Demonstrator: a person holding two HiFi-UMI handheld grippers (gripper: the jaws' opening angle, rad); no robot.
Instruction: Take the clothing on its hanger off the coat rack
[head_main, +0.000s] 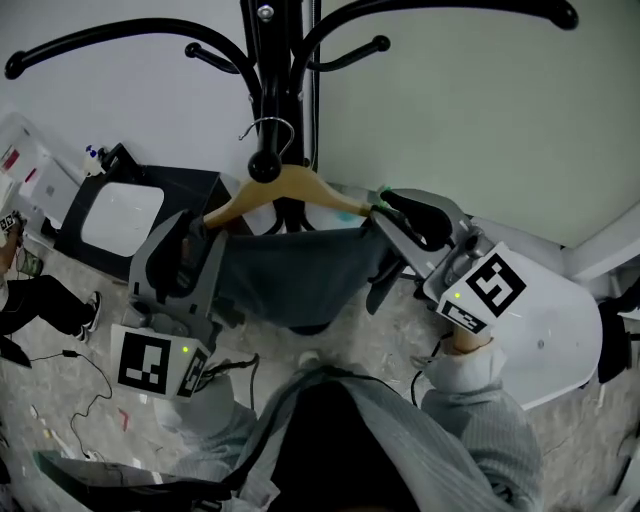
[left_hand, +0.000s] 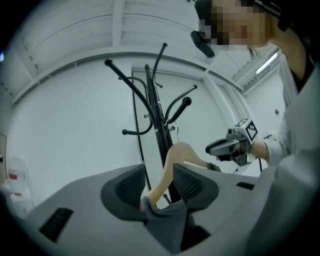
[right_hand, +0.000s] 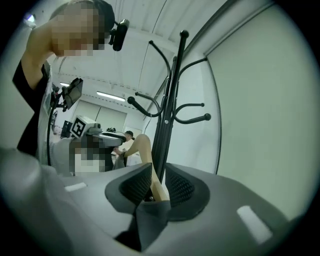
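A wooden hanger (head_main: 300, 190) carries a dark grey garment (head_main: 300, 275), and its metal hook (head_main: 268, 130) sits over a peg of the black coat rack (head_main: 270, 60). My left gripper (head_main: 195, 235) is at the hanger's left end and my right gripper (head_main: 395, 215) at its right end. In the left gripper view the hanger arm (left_hand: 175, 160) runs between the jaws of the left gripper (left_hand: 160, 185), with a gap beside it and grey cloth bunched below. The right gripper view shows the right gripper (right_hand: 157, 185) astride the other arm (right_hand: 142, 150), its jaws slightly apart.
The rack stands against a pale wall. A white tray on a black base (head_main: 120, 215) lies on the floor at left, with cables (head_main: 80, 390) nearby. A white rounded unit (head_main: 560, 330) stands at right. Someone's dark trouser leg (head_main: 40, 300) shows at the left edge.
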